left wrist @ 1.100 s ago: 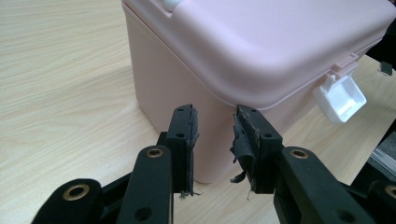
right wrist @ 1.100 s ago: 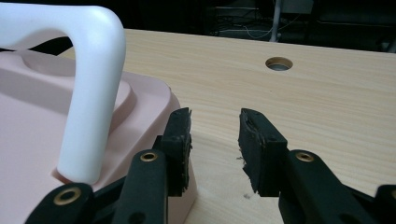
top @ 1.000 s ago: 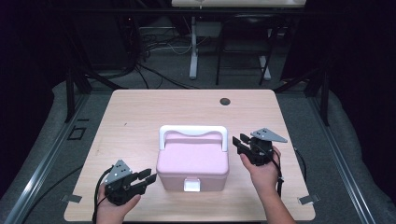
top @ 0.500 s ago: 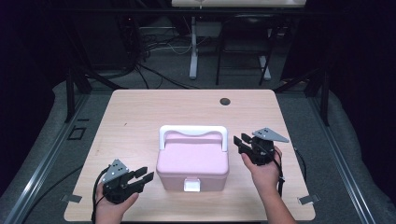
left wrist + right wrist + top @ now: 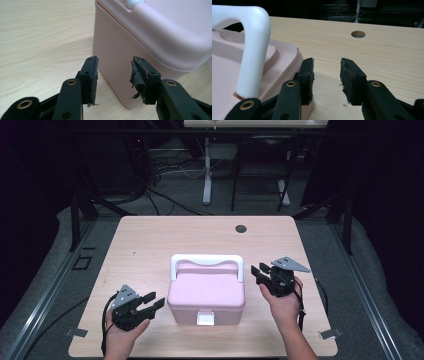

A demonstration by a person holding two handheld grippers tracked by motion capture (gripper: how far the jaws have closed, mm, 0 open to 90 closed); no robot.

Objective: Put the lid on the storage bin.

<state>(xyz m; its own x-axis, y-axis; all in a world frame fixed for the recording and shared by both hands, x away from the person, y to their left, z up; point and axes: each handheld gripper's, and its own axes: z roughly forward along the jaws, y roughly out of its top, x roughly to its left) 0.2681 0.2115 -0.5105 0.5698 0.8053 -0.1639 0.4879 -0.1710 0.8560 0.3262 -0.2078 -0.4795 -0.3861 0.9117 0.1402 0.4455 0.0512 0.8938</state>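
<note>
A pale pink plastic box with a rounded lid (image 5: pixel 206 295) sits near the front middle of the light wooden bench (image 5: pixel 150 245), its white hoop handle (image 5: pixel 207 262) standing upright over the back of the lid and its small white front latch (image 5: pixel 205 319) facing the person. The lid lies flat and flush on the body, so the box looks closed; whether the latch is fastened cannot be told.

The left tongs (image 5: pixel 152 301) rest just beside the box's left front corner. Their jaws have just been opening and now stand moderately wide with nothing between them — in the left gripper view the pink wall shows beyond the frayed black pads (image 5: pixel 93 75), not pinched by them. The right tongs (image 5: pixel 259 272) hover at the box's right side near the foot of the handle, jaws also apart and empty, though one pad sits very close to the lid's edge in the right gripper view.

As a judgement, the work on the box is at an early stage — neither handle, lid nor latch is gripped, and whatever opening or lifting is intended remains to be done.

No brand, label or writing can be read on the box, the tongs or the bench. A small round dark hole (image 5: pixel 241 228) marks the far part of the bench.
</note>
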